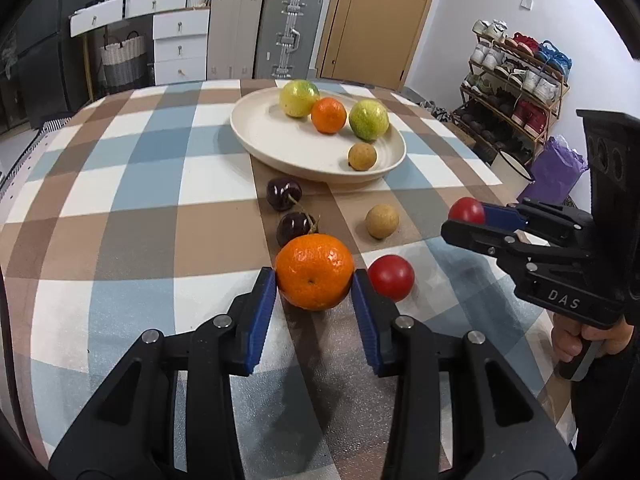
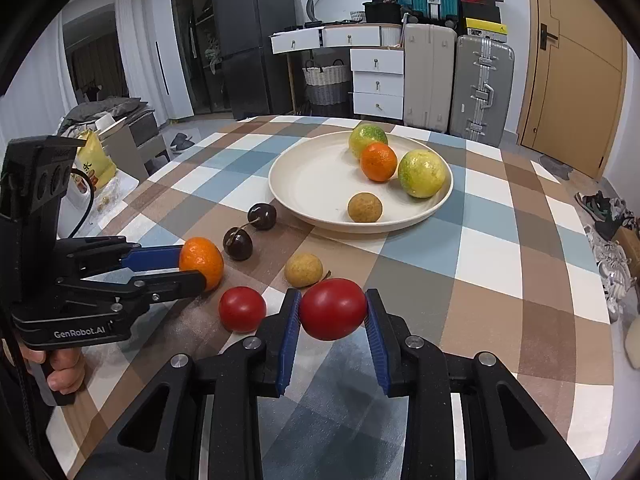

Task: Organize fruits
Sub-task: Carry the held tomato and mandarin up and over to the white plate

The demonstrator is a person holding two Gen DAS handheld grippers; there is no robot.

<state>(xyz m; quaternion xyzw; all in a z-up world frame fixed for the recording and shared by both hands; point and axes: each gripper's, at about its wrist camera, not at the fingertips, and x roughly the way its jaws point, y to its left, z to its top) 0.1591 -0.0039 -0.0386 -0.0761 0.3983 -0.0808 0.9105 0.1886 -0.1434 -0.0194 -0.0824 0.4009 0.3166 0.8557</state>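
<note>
My left gripper (image 1: 314,282) is shut on an orange mandarin (image 1: 314,270) low over the checked cloth; the pads press both its sides. To its right, my right gripper (image 2: 333,310) is shut on a red tomato (image 2: 332,308) and holds it off the table. A second red tomato (image 1: 391,277) lies between the two grippers. Two dark cherries (image 1: 290,210) and a small tan round fruit (image 1: 382,221) lie just beyond. The cream plate (image 1: 280,144) farther back holds two yellow-green fruits, a mandarin (image 1: 328,115) and another tan fruit (image 1: 362,156).
The table wears a blue, brown and white checked cloth (image 1: 140,216). A hand (image 2: 64,372) grips the left tool's handle. Suitcases (image 1: 288,32), white drawers and a door stand behind the table; a shoe rack (image 1: 516,84) stands off to the right.
</note>
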